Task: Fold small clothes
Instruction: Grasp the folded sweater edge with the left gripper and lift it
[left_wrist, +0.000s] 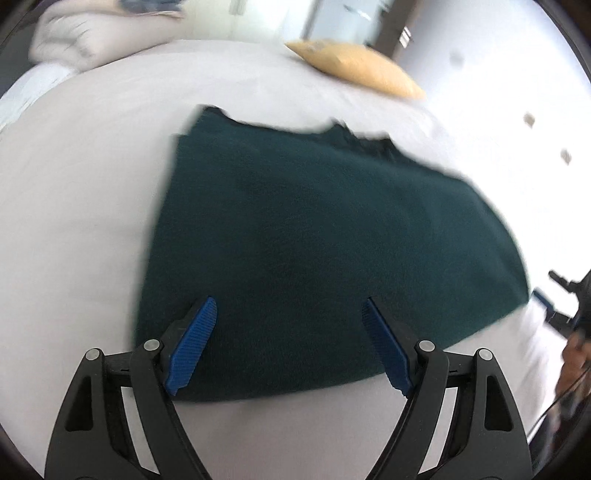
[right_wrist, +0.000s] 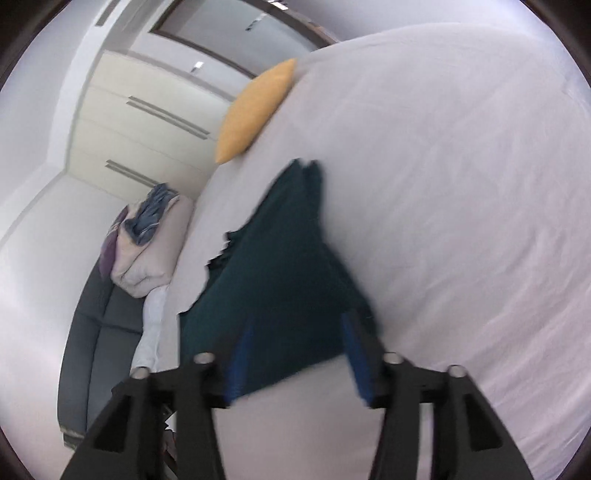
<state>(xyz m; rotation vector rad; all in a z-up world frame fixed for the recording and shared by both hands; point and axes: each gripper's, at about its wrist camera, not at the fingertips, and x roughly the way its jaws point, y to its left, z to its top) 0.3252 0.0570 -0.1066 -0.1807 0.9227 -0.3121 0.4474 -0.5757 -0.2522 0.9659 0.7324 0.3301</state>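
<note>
The green garment (left_wrist: 325, 236) lay flat on the bed (left_wrist: 74, 221), short of the yellow pillow (left_wrist: 354, 66), with the left gripper (left_wrist: 290, 332) and right gripper (right_wrist: 295, 354) both spread empty over its near hem, so pinching both corners evenly seemed wise.

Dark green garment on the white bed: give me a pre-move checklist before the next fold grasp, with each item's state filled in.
1. Dark green knit garment lies spread flat on the white bed sheet: ok.
2. Left gripper open, nothing held: ok.
3. Right gripper open, nothing held: ok.
4. Left gripper over the garment's near edge: ok.
5. Yellow cushion apart from the garment: ok.
6. Fingers touching the fabric: cannot tell, both views are blurred.
</note>
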